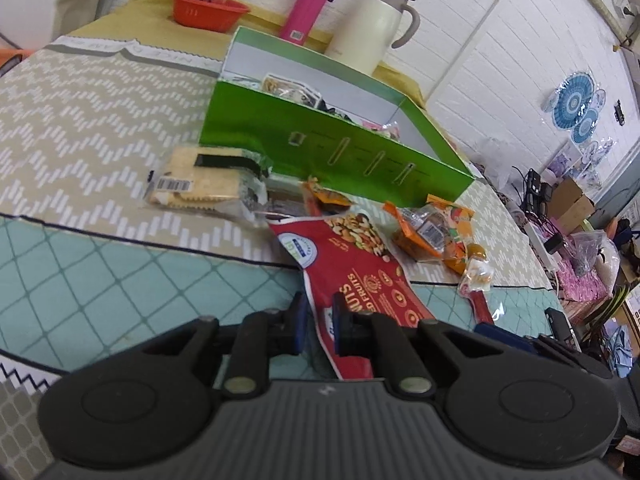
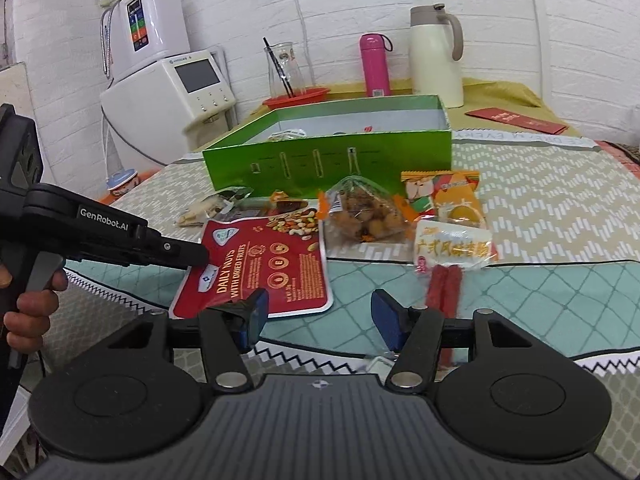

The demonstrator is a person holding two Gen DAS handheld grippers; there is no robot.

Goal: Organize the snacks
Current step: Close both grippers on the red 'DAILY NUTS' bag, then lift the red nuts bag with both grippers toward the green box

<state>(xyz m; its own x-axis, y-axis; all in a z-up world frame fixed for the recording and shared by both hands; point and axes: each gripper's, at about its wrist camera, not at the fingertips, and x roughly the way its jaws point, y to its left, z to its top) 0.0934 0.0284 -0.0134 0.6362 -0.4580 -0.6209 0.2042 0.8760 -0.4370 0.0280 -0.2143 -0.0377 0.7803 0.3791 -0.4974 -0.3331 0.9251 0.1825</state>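
The worktop (image 2: pixel 540 200) is covered with a beige zigzag-patterned cloth and, nearer the cameras, a pale teal diamond-patterned mat, set against a white brick wall (image 2: pixel 320 8). At the back stand a cream jug (image 2: pixel 434 60), a pink flask (image 2: pixel 375 65), a red basket (image 2: pixel 297 98) holding a glass carafe, and a white water dispenser (image 2: pixel 168 80) off to one side. An open green box (image 2: pixel 328 160) sits mid-worktop with a few packets inside. In front of it lie the snacks: a red nut bag (image 2: pixel 264 268), a cracker pack (image 1: pixel 192 182), a clear bag of brown pieces (image 2: pixel 362 216), an orange packet (image 2: pixel 452 196) and a white sausage packet (image 2: pixel 452 248).

The left gripper (image 1: pixel 320 322) reaches low over the mat, its jaws pinching the near edge of the nut bag. The right gripper (image 2: pixel 320 316) hovers just above the mat's front edge, jaws spread and holding nothing, between the nut bag and the sausage packet.
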